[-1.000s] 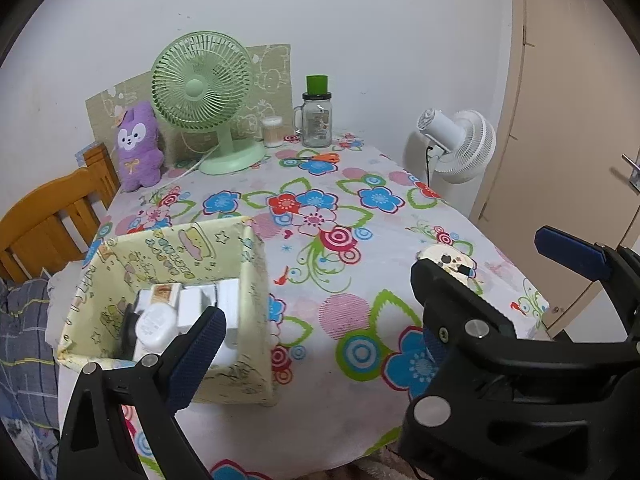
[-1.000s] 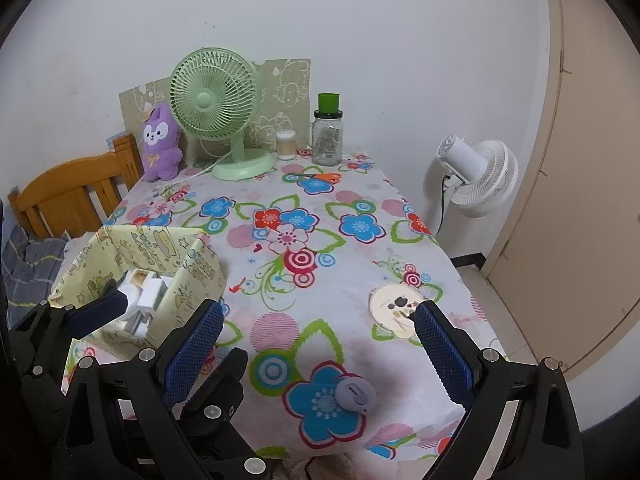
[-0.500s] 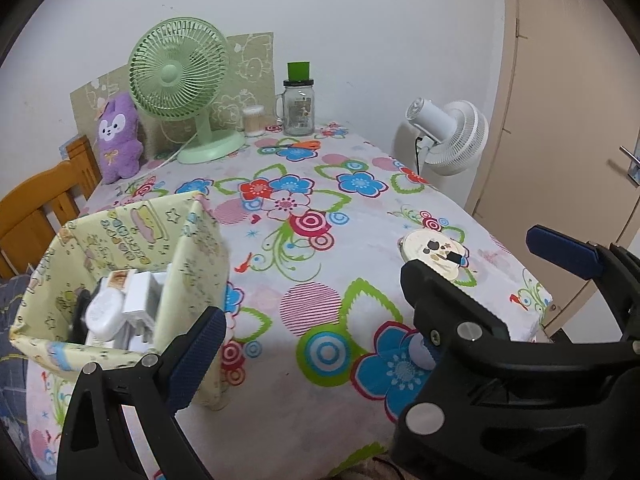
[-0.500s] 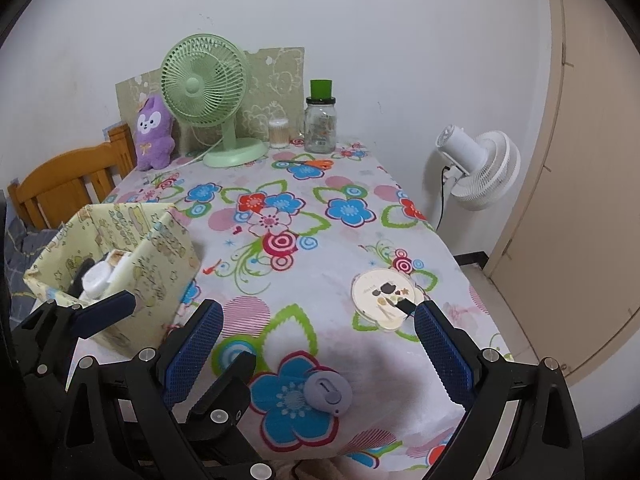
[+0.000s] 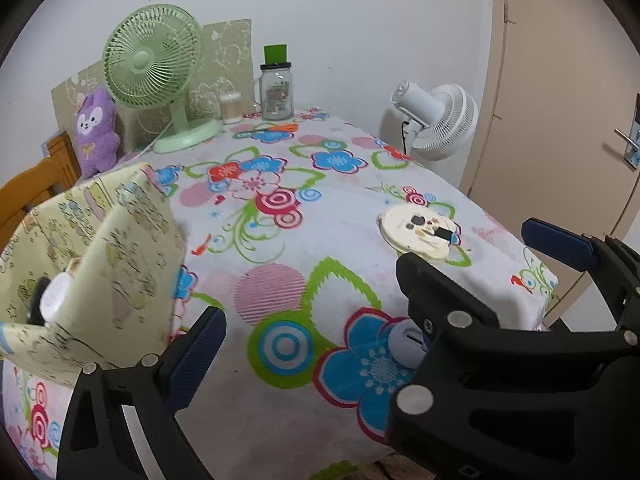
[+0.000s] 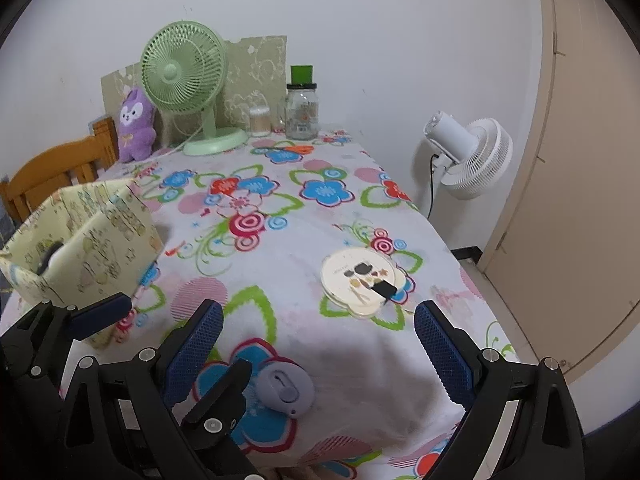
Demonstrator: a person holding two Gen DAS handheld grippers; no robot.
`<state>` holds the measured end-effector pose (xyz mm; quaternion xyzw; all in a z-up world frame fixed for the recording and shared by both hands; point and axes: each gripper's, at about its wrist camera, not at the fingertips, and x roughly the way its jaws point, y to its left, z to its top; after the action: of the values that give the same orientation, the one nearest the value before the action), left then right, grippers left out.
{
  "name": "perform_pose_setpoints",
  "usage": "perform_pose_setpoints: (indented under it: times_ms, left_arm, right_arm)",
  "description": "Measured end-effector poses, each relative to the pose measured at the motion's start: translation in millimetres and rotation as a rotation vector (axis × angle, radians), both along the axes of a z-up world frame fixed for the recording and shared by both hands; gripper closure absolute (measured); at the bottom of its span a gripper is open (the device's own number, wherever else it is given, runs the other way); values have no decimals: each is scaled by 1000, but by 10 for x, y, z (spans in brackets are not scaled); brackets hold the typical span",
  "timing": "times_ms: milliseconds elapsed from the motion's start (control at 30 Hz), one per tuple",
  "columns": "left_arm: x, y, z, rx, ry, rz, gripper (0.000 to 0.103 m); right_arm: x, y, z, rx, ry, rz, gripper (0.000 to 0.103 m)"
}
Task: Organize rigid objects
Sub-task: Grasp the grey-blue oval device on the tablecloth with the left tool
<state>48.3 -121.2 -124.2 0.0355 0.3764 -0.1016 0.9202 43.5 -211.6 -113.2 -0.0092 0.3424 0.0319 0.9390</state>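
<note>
A small round lilac-grey gadget (image 6: 284,390) lies on a blue flower near the table's front edge. My right gripper (image 6: 316,340) hangs open just above it, holding nothing. In the left wrist view the right gripper's finger partly hides the gadget (image 5: 404,340). Farther right lies a cream round disc (image 6: 360,280) with a black clip on it. A pale yellow fabric box (image 5: 120,248) at the left holds white plugs (image 5: 56,296). My left gripper (image 5: 320,340) is open and empty beside the box; its own right finger is hidden.
At the back stand a green desk fan (image 6: 186,80), a purple plush (image 6: 134,128), a glass jar with a green cap (image 6: 302,112) and a small swab pot (image 6: 260,122). A white fan (image 6: 472,156) stands off the table's right edge, by a door. A wooden chair (image 6: 52,176) is at the left.
Both grippers have moved right and lower toward the table's front edge. The box has slid to the left of both views. The lilac gadget and the disc now appear closer.
</note>
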Motion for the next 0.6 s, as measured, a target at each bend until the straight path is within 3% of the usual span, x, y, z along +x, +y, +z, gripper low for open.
perform_pose_setpoints:
  times_ms: [600]
  left_arm:
    - [27, -409, -257, 8, 35, -68, 8]
  right_arm:
    - [4, -408, -311, 9, 58, -97, 5]
